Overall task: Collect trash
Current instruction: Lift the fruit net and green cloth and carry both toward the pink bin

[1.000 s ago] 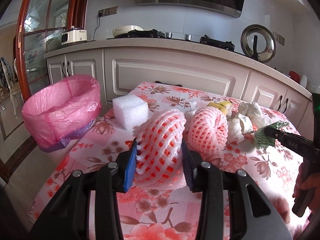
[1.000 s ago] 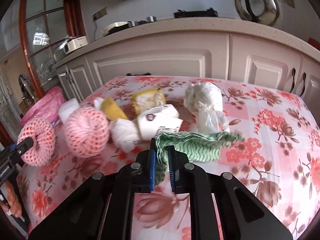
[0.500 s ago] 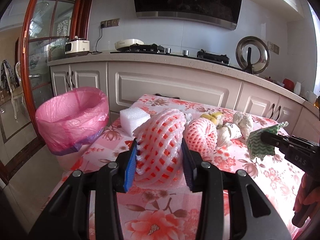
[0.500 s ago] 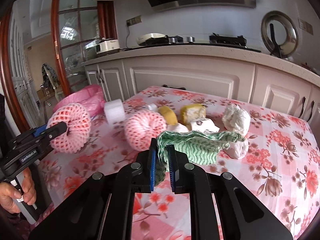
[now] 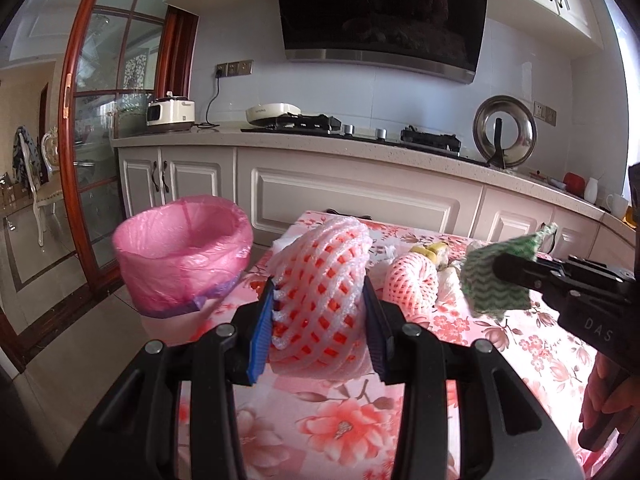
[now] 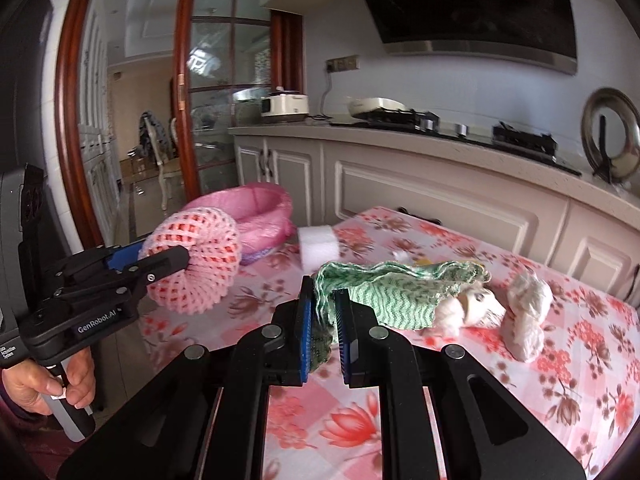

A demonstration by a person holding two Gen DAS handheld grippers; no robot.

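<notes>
While my left gripper (image 5: 320, 316) clamped the foam fruit net (image 5: 320, 300), my right gripper (image 6: 323, 320) pinched the green cloth (image 6: 384, 292), both raised over the table (image 6: 560, 380), pink-lined bin (image 5: 182, 258) beyond its left edge.

The bin (image 5: 182, 256) stands off the worktop's (image 5: 532, 348) left edge, with the foam block (image 6: 319, 246) on the worktop just beside it. The left tool (image 5: 320, 320) holds one foam net (image 5: 322, 300) above the worktop's near left part, and a second net (image 5: 412, 286) lies behind it. To the right, the right tool (image 6: 325, 330) holds the cloth (image 6: 384, 292) above the worktop, wads (image 6: 526, 314) lying beyond.
</notes>
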